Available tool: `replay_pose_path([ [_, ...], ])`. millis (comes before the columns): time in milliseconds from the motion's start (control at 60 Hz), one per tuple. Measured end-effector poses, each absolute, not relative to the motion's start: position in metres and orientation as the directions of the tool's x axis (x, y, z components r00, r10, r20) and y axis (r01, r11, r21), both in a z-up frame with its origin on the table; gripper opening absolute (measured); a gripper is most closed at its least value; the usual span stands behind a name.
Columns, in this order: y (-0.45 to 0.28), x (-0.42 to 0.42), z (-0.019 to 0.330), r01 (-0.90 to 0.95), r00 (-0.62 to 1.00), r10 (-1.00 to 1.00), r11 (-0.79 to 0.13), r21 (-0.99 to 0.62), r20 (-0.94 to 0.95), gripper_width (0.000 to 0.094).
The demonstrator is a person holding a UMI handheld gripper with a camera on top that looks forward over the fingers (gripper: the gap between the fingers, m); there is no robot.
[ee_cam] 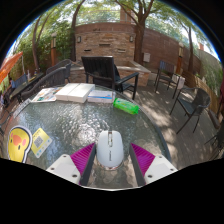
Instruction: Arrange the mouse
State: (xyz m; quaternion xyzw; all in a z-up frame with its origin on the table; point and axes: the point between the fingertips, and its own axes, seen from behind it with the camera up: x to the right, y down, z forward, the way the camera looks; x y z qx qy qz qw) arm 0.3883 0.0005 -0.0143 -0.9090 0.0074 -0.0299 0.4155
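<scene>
A white computer mouse (pixel 109 148) lies on the glass patio table (pixel 70 122), between my gripper's (pixel 111 160) two fingers. The magenta pads (pixel 83 157) stand either side of it with a narrow gap at each side, so the fingers are open about the mouse and it rests on the table. Its tail end points toward me and its front points away.
Beyond the mouse lie a green tube-shaped thing (pixel 126 105), stacked books (pixel 75 92) and papers. A yellow card (pixel 19 143) and a small yellow item (pixel 40 143) lie to the left. Black patio chairs (pixel 105 72) stand around the table, with a brick wall behind.
</scene>
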Motion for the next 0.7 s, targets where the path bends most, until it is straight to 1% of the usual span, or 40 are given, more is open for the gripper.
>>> replay_pose_path([
  [17,0.001,0.387,-0.016,0.008,0.998,-0.036,-0.656,-0.754,0.042,0.0638],
  [50,0.003,0.383,-0.016,-0.007,0.999,-0.033,-0.648,-0.762,0.019,0.0530],
  [67,0.003,0.381,-0.017,-0.011,0.999,-0.030,-0.647,-0.763,0.011,0.0502],
  [133,0.004,0.381,-0.016,0.017,0.999,-0.017,-0.637,-0.771,0.036,0.0480],
  [300,0.003,0.383,-0.013,-0.011,0.999,-0.048,-0.645,-0.764,0.026,0.0350],
  [383,0.001,0.389,0.004,-0.027,0.996,-0.082,-0.628,-0.778,0.031,0.0353],
  [433,0.003,0.393,0.026,-0.038,0.993,-0.112,-0.596,-0.802,0.037,0.0353],
  [483,0.001,0.391,0.061,-0.051,0.990,-0.139,-0.550,-0.834,0.031,0.0352],
  [600,-0.005,0.358,0.167,-0.080,0.987,-0.162,-0.412,-0.908,-0.014,0.0351],
  [633,-0.011,0.344,0.207,-0.085,0.987,-0.162,-0.370,-0.925,-0.025,0.0349],
  [700,-0.015,0.302,0.247,-0.091,0.990,-0.135,-0.302,-0.949,-0.052,0.0351],
])
